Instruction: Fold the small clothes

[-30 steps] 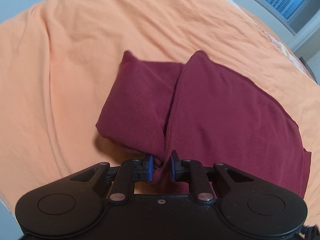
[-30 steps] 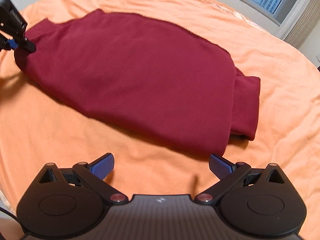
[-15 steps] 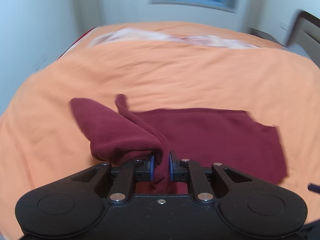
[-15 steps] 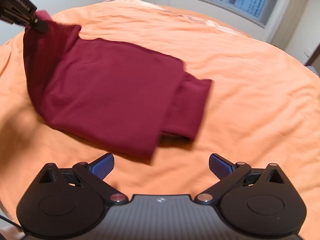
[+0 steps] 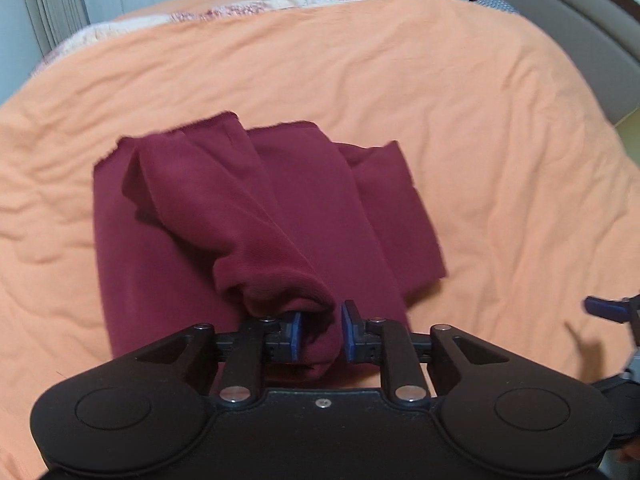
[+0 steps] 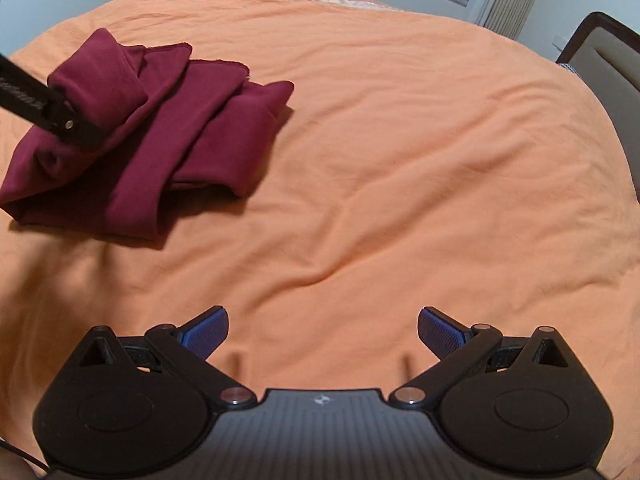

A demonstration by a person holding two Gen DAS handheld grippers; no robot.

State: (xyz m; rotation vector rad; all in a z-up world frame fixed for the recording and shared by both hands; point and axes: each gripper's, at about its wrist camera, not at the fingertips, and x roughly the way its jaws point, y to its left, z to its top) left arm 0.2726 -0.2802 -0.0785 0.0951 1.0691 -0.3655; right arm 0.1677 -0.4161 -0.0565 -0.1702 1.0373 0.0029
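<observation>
Moved: the left gripper has carried its pinched fold across the maroon garment, now doubled over.
Right gripper: spread wide, empty, garment far-left ahead.
Tip: lay edges flush, then release.

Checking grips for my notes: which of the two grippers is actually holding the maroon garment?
The left gripper, shut on the maroon garment; the right gripper is open and empty.

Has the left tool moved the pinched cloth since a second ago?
Yes. The left tool has carried its pinched edge across the maroon garment, folding it over; the garment's spread on the orange bedspread is now narrower.
</observation>
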